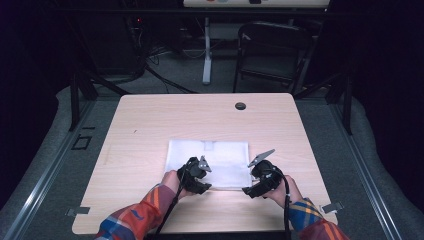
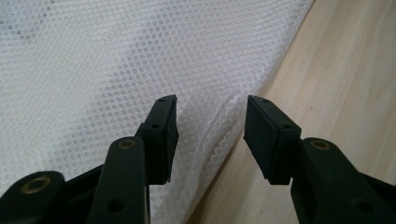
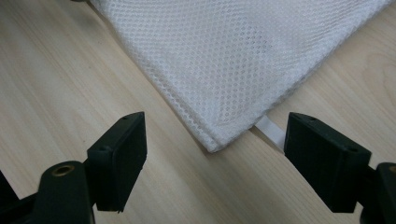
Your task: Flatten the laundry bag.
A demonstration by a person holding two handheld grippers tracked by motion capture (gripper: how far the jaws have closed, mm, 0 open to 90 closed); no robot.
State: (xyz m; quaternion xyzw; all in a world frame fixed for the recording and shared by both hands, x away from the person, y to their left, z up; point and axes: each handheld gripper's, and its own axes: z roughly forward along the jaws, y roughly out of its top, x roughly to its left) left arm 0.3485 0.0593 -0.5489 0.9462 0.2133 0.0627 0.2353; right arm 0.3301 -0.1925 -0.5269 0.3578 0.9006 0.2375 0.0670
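Mesh cloth (image 1: 220, 162), white and folded flat into a rectangle, lies on our wooden table (image 1: 150, 125) toward the near edge, roughly in the middle from side to side. We hold a pair of tongs in each hand at its near edge, one at each near corner.

Our left gripper (image 1: 196, 172) sits over the near left part of the cloth. In the left gripper view (image 2: 211, 135) its jaws stand apart, released, with nothing between the pads; one jaw hangs over the mesh and the other over the bare wood just past the cloth's edge, which runs up between them. A raised fold or seam shows in the mesh close to that edge.

Our right gripper (image 1: 260, 177) is at the near right corner. In the right gripper view (image 3: 215, 158) its jaws are spread wide, also released and empty, and the corner of the cloth points into the gap between them without touching either pad. A small white tag (image 3: 272, 130) pokes out from under that corner, just beside one jaw.

A dark round cap (image 1: 240, 106) sits in the table's far edge, well apart from the cloth.
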